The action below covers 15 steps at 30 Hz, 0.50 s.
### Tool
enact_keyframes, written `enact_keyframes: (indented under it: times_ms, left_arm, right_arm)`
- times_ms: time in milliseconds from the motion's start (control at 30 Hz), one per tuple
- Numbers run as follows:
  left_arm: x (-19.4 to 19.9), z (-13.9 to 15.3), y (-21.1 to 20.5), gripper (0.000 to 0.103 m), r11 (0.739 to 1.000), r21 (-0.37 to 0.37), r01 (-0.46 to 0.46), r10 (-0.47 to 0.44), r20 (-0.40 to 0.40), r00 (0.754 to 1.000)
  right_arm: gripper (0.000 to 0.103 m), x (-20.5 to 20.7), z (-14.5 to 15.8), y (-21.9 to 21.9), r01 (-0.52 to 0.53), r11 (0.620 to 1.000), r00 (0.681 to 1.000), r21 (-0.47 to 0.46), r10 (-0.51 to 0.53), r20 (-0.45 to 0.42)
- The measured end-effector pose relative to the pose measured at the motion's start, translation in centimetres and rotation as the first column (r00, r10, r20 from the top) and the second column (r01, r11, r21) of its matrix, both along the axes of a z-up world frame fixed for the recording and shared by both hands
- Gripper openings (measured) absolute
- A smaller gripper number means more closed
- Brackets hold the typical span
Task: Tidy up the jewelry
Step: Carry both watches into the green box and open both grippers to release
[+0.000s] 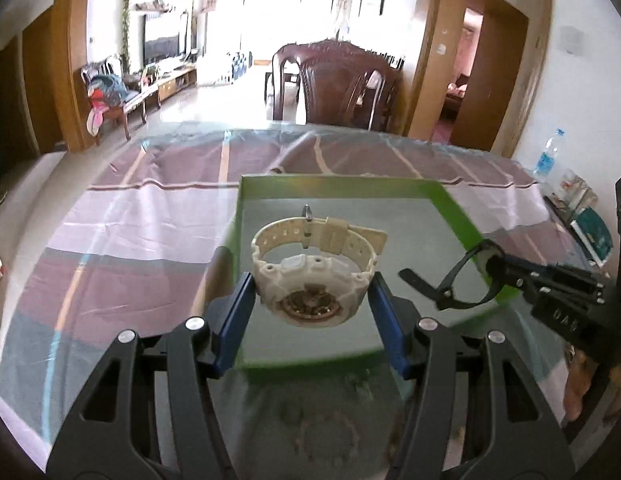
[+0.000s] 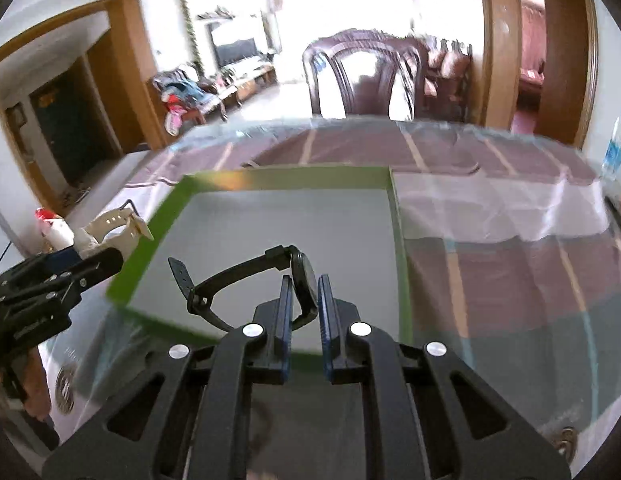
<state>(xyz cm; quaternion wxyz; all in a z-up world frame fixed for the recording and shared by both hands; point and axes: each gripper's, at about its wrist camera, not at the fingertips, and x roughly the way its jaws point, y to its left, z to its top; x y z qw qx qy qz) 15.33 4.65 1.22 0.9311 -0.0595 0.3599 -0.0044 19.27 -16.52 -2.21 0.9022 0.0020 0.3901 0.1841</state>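
My left gripper [image 1: 312,290] is shut on a cream-white watch [image 1: 316,264] with a bronze dial, held above the near part of a green-rimmed tray [image 1: 450,204]. My right gripper [image 2: 304,286] is shut on a black watch [image 2: 246,276], pinching its round case edge-on, its strap hanging to the left above the tray [image 2: 402,248]. In the left wrist view the black watch [image 1: 466,276] and the right gripper [image 1: 506,274] are at the right, over the tray's right rim. In the right wrist view the white watch [image 2: 110,228] and the left gripper [image 2: 98,258] are at the left, outside the tray's left rim.
The tray's grey floor [image 2: 294,224] holds nothing. It rests on a table under a clear plastic sheet over a pink and maroon cloth [image 1: 130,232]. A water bottle [image 1: 548,156] and books [image 1: 594,232] stand at the right edge. Dark wooden chairs [image 1: 334,84] stand behind the table.
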Motion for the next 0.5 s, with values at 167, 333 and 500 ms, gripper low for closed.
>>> enact_keyframes:
  times_ms: [167, 333, 500]
  left_arm:
    - [2.7, -2.7, -0.1, 0.059, 1.0, -0.029, 0.005, -0.007, -0.08, 0.997]
    - [0.6, -1.5, 0.0, 0.073, 0.999, -0.038, 0.01, -0.011, -0.013, 1.0]
    - [-2.7, -0.1, -0.1, 0.074, 0.999, -0.027, 0.024, -0.023, 0.021, 1.0]
  right_arm:
    - [0.017, 2.1, -2.6, 0.8, 0.019, 1.0, 0.998, 0.019, -0.018, -0.058]
    - [0.059, -0.6, -0.7, -0.7, 0.015, 0.998, 1.0, 0.054, -0.014, -0.021]
    - [0.059, -5.0, 0.9, -2.5, -0.022, 0.997, 0.999, 0.073, 0.023, -0.023]
